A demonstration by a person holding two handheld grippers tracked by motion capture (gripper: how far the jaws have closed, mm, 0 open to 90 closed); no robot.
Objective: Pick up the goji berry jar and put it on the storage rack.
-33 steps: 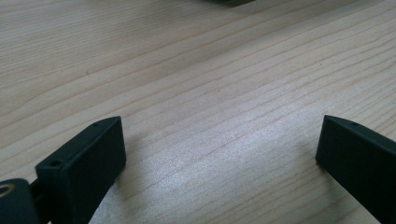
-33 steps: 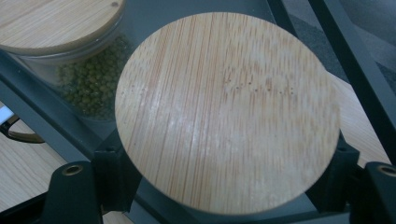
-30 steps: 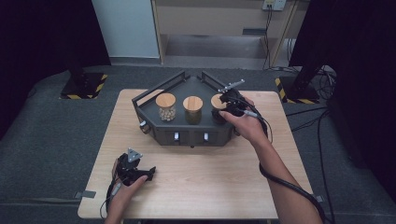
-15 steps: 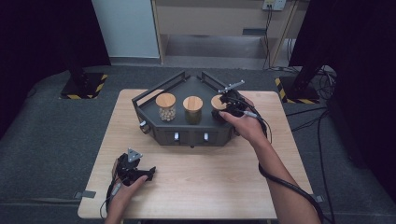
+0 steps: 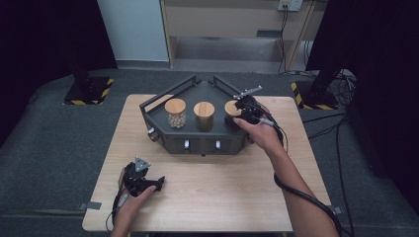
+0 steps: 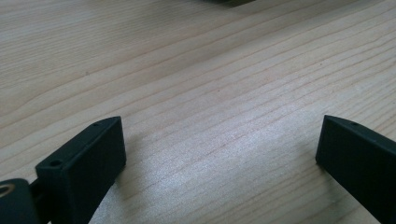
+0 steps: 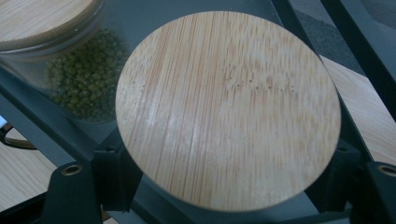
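Hands enter from the bottom edge of the high view, each holding a 2-jaw gripper over a pale wooden table (image 5: 212, 197). Nearest, at lower left of that frame, the left gripper (image 5: 157, 183) rests low on the bare tabletop, well apart from everything else. In the left gripper view its 2 black jaws stand wide apart with nothing but wood grain between them.

Farther up, at the frame's centre, sits a dark angular rack (image 5: 197, 140) with 3 glass jars in a row, each capped by a round bamboo lid. From left to right: a jar of pale beans (image 5: 176, 113), a jar of green beans (image 5: 204, 116), and the right-hand jar (image 5: 231, 109), which stands at the rack's right end, partly covered by the right hand.

The right gripper (image 5: 238, 114) reaches in from the right, its cable trailing along the forearm. In the right gripper view the jaws are closed in on the bamboo lid (image 7: 229, 109) of that jar, 1 pad pressing each side of its rim. The green beans show in the upper left of that view, just beside.

Beyond the table lie grey carpet and a pale cabinet.
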